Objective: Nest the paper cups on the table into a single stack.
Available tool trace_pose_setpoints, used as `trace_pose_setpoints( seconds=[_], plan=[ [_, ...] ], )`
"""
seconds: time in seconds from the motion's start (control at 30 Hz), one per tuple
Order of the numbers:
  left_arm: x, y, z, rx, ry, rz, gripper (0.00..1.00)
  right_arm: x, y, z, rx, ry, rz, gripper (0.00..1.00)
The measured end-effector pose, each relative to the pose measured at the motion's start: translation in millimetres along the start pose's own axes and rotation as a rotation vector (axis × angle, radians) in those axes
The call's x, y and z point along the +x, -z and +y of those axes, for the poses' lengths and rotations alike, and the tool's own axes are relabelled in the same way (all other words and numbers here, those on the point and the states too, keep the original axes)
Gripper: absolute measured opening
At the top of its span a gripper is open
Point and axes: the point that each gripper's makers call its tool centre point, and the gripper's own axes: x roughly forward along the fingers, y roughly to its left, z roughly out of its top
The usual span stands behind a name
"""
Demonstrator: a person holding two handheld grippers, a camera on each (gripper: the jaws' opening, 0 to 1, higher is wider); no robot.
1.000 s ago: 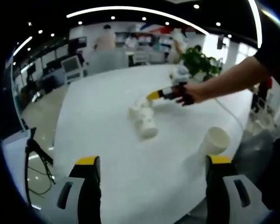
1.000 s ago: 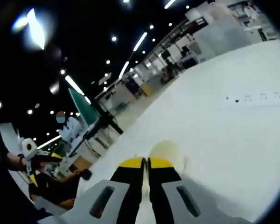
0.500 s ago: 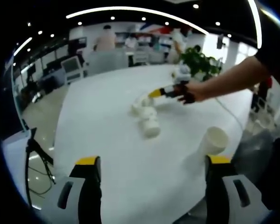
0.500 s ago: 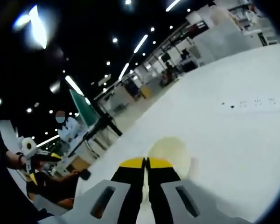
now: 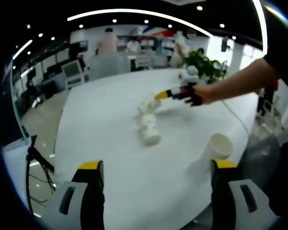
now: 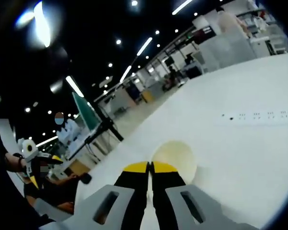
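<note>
While the left gripper waits wide, the right gripper pinches a cup's rim, stack just below.

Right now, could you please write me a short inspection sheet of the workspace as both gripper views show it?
Surface: white table, bare across most of its top.
Job's things: short stack of paper cups lying on its side mid-table; another paper cup at the right gripper, its rim pinched there in the right gripper view; single paper cup upright near the table's edge.
Clutter: potted plant at the far end.
Grippers: left gripper open, holding nothing; right gripper's fingers closed on the cup rim.
Cables: white cable trailing over the table's edge.
Surroundings: open hall with ceiling lights, people standing beyond the table.
</note>
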Motion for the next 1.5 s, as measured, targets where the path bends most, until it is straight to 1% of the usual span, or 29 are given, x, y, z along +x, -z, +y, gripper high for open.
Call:
trace_pose_setpoints(
  seconds=[0.2, 0.33, 0.4, 0.53, 0.6, 0.73, 0.8, 0.93, 1.07, 1.13, 1.17, 1.23, 1.3, 1.37, 1.43, 1.5],
  plan=[
    [2.4, -4.3, -3.9, 0.007, 0.014, -0.015, 0.91, -16.7, -12.2, 0.0, -0.02, 0.024, -0.012, 0.0],
    [2.4, -10.0, -7.1, 0.017, 0.024, -0.03, 0.91, -29.2, -18.9, 5.4, -0.031, 0.038, -0.011, 0.0],
    [2.4, -11.9, -8.3, 0.025, 0.028, -0.034, 0.91, -36.7, -24.5, 9.8, -0.04, 0.042, -0.02, 0.0],
    [1.7, -16.1, -10.3, 0.032, 0.035, -0.053, 0.91, -50.9, -31.9, 17.6, -0.057, 0.059, -0.009, 0.0],
    [1.6, -14.8, -10.9, 0.038, 0.039, -0.049, 0.91, -59.4, -36.5, 21.8, -0.091, 0.072, 0.002, 0.0],
    [-0.1, -15.4, -14.0, 0.053, 0.052, -0.057, 0.91, -75.3, -45.5, 34.1, -0.105, 0.075, 0.001, 0.0],
    [-1.8, -16.8, -15.3, 0.061, 0.059, -0.064, 0.91, -86.2, -51.1, 44.5, -0.136, 0.078, 0.006, 0.0],
    [-3.9, -16.9, -14.6, 0.063, 0.069, -0.07, 0.91, -100.7, -55.9, 56.7, -0.172, 0.085, 0.031, 0.0],
    [-4.5, -16.3, -16.3, 0.074, 0.086, -0.076, 0.91, -115.1, -67.7, 70.9, -0.208, 0.088, 0.03, 0.0],
    [-3.9, -14.6, -16.8, 0.084, 0.092, -0.073, 0.9, -122.8, -77.8, 81.1, -0.226, 0.086, 0.02, 0.0],
    [-3.4, -13.8, -17.1, 0.086, 0.097, -0.073, 0.9, -127.8, -83.9, 85.4, -0.245, 0.099, 0.021, 0.0],
    [-2.5, -13.2, -17.7, 0.087, 0.106, -0.074, 0.9, -133.6, -91.6, 95.5, -0.269, 0.094, 0.019, 0.0],
    [-1.2, -12.3, -18.9, 0.098, 0.117, -0.072, 0.9, -141.1, -98.5, 103.4, -0.287, 0.11, 0.033, 0.0],
    [0.7, -11.9, -18.8, 0.102, 0.122, -0.073, 0.9, -148.5, -102.9, 115.8, -0.312, 0.107, 0.062, 0.0],
    [2.4, -12.0, -18.8, 0.098, 0.128, -0.08, 0.9, -156.0, -110.8, 129.1, -0.364, 0.104, 0.072, 0.0],
    [3.9, -12.0, -19.6, 0.097, 0.132, -0.081, 0.9, -162.9, -118.6, 142.1, -0.377, 0.108, 0.078, 0.0]
  ],
)
